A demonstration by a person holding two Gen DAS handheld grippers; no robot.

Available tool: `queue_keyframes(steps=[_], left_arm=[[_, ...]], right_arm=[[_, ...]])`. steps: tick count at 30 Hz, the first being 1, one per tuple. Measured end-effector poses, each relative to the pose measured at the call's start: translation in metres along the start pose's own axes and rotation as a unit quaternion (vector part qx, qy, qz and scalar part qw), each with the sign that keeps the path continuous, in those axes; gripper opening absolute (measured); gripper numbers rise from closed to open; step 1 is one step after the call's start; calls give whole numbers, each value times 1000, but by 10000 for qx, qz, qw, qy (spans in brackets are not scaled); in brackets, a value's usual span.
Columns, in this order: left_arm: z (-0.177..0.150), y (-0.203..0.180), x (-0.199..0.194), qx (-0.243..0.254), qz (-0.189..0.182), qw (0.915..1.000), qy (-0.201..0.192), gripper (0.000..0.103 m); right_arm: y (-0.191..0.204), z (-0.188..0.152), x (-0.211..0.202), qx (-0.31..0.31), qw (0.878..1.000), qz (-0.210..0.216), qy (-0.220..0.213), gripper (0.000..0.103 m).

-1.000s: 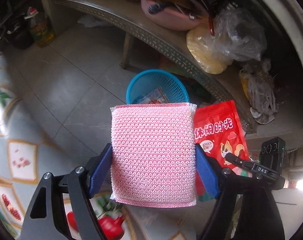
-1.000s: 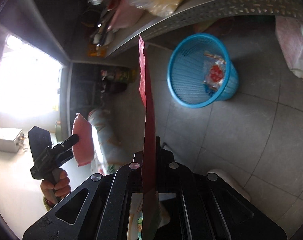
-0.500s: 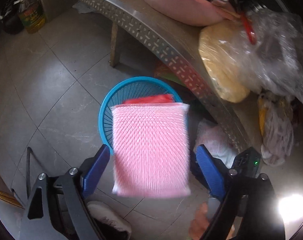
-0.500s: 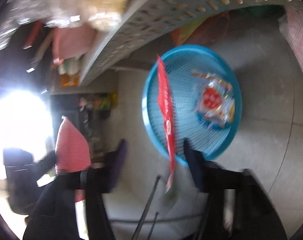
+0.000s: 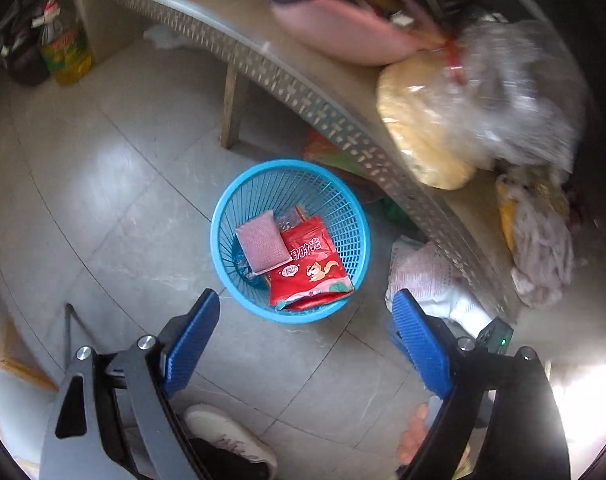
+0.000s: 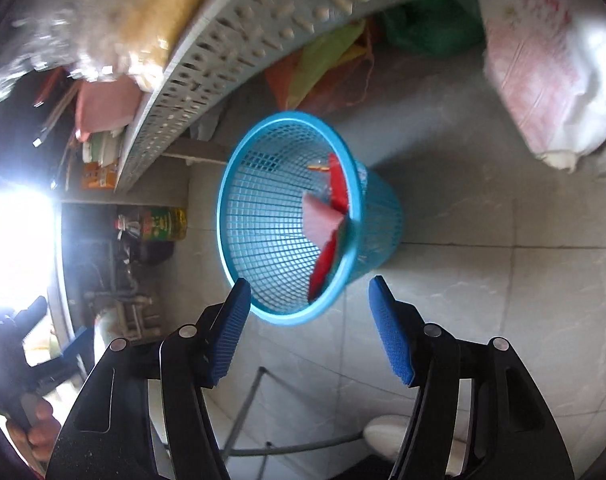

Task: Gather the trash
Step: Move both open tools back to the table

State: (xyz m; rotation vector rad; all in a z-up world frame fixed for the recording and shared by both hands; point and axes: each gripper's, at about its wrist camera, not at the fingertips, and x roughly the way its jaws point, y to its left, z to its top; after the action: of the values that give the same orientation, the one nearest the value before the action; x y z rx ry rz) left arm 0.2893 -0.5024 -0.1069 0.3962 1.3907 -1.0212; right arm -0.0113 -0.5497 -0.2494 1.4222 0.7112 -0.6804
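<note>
A blue mesh waste basket [image 5: 345, 216] stands on the grey tiled floor beside a metal shelf. Inside it lie a pink sponge [image 5: 261, 246], a red snack bag [image 5: 309, 268] and other wrappers. My left gripper [image 5: 305, 334] is open and empty, above the basket's near rim. My right gripper [image 6: 309, 320] is open and empty, just short of the basket [image 6: 263, 216], where the sponge [image 6: 319, 220] and red bag [image 6: 337, 188] show inside.
A perforated metal shelf [image 5: 303, 100] runs across the back, loaded with plastic bags [image 5: 495, 96] and a pink basin [image 5: 343, 32]. A white and pink bag [image 5: 423, 276] lies on the floor right of the basket. An oil bottle [image 5: 65, 56] stands far left. A shoe [image 5: 227, 440] is below.
Both grippers opened. The pink sponge left my left gripper and the red snack bag left my right gripper; both now lie in the blue basket.
</note>
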Motion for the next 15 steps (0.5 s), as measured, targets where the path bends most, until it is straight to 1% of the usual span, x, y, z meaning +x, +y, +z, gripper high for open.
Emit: queue_keyframes(steps=[2, 5, 8, 9, 10, 12, 13, 15], left_arm=[[-11, -1, -24, 163, 28, 9998, -131, 86], [-37, -3, -77, 528, 79, 9977, -415, 86], [-68, -1, -126, 778, 155, 9941, -734, 86], [-81, 2, -145, 827, 181, 9926, -869, 86], [-95, 7, -165, 816, 195, 9912, -1022, 86], [-121, 18, -196, 706, 170, 9889, -1295, 87], [-135, 27, -211, 595, 134, 9876, -1446, 88], [-164, 42, -237, 283, 213, 9839, -1755, 89]], right_arm=[[6, -10, -15, -324, 9994, -150, -48, 60], [21, -30, -40, -920, 9949, -400, -105, 60], [42, -53, -61, -1602, 9840, -755, -173, 64], [51, -61, -70, -1850, 9786, -878, -200, 65], [57, -67, -74, -2019, 9744, -964, -224, 67], [75, -81, -91, -2430, 9623, -1178, -329, 72], [84, -86, -99, -2616, 9556, -1298, -401, 74], [106, -99, -118, -3002, 9411, -1442, -589, 79]])
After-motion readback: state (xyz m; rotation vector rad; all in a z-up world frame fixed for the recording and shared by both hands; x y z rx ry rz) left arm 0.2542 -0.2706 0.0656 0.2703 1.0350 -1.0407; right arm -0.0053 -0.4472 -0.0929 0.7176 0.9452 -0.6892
